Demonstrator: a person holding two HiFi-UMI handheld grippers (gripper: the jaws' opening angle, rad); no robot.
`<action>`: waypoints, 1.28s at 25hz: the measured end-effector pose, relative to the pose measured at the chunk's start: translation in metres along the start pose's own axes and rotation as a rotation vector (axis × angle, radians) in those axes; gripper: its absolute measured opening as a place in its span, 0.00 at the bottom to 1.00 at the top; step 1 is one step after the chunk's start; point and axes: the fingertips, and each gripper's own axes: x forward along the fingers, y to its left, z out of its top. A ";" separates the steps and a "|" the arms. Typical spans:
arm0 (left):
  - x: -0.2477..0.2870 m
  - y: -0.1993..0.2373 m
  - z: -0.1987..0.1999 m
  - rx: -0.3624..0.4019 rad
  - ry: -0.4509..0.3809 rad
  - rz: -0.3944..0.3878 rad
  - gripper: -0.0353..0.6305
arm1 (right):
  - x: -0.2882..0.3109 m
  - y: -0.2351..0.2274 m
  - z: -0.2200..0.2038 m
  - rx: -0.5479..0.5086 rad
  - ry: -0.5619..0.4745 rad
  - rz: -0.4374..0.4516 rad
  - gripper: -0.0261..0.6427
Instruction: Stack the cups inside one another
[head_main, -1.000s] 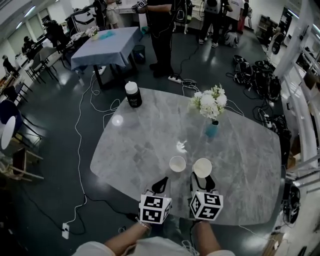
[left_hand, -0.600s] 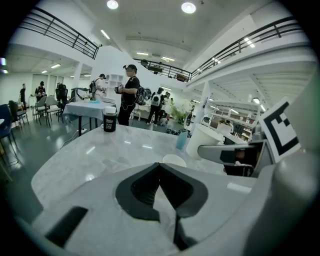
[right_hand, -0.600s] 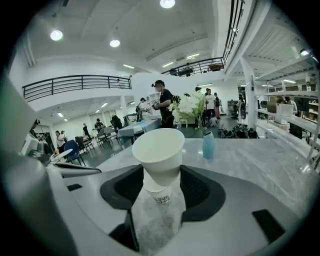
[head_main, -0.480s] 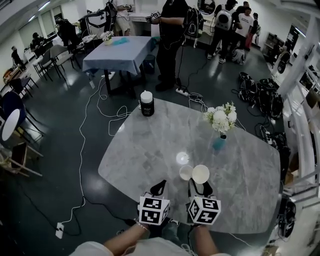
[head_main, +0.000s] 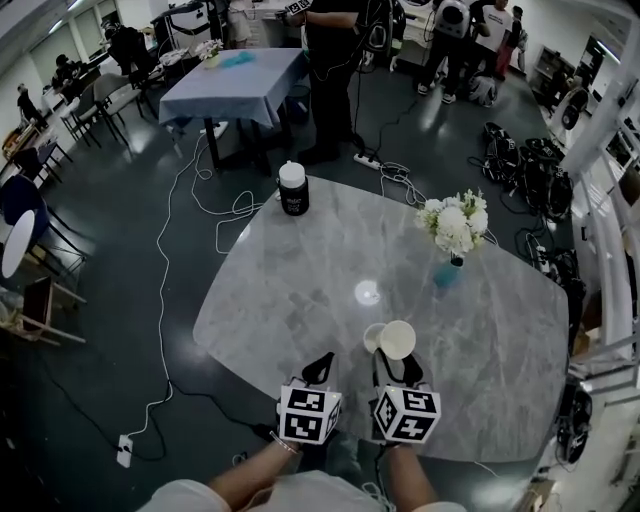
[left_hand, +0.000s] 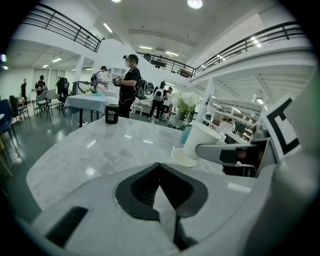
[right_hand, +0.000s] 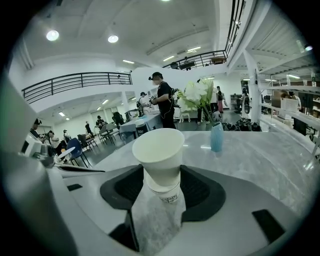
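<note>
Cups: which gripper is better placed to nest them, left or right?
Right. The right gripper holds a white cup, tilted beside the second cup on the table. The left gripper is empty, fingers together.

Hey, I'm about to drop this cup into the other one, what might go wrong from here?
1. The held cup sits tilted in the right tool, its base at the mouth of the table cup. It may catch the rim instead of sliding in.
2. The left tool is shut and empty, not steadying the table cup, so a push may tip or slide it.
</note>
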 end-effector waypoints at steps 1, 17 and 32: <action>0.002 0.000 -0.001 -0.002 0.005 -0.002 0.04 | 0.003 0.000 -0.001 0.001 0.005 0.002 0.35; 0.026 0.017 -0.021 -0.048 0.062 -0.005 0.04 | 0.032 0.008 -0.024 -0.019 0.081 0.014 0.35; 0.015 0.016 -0.025 -0.066 0.055 -0.012 0.04 | 0.015 0.014 -0.014 -0.022 0.032 0.007 0.36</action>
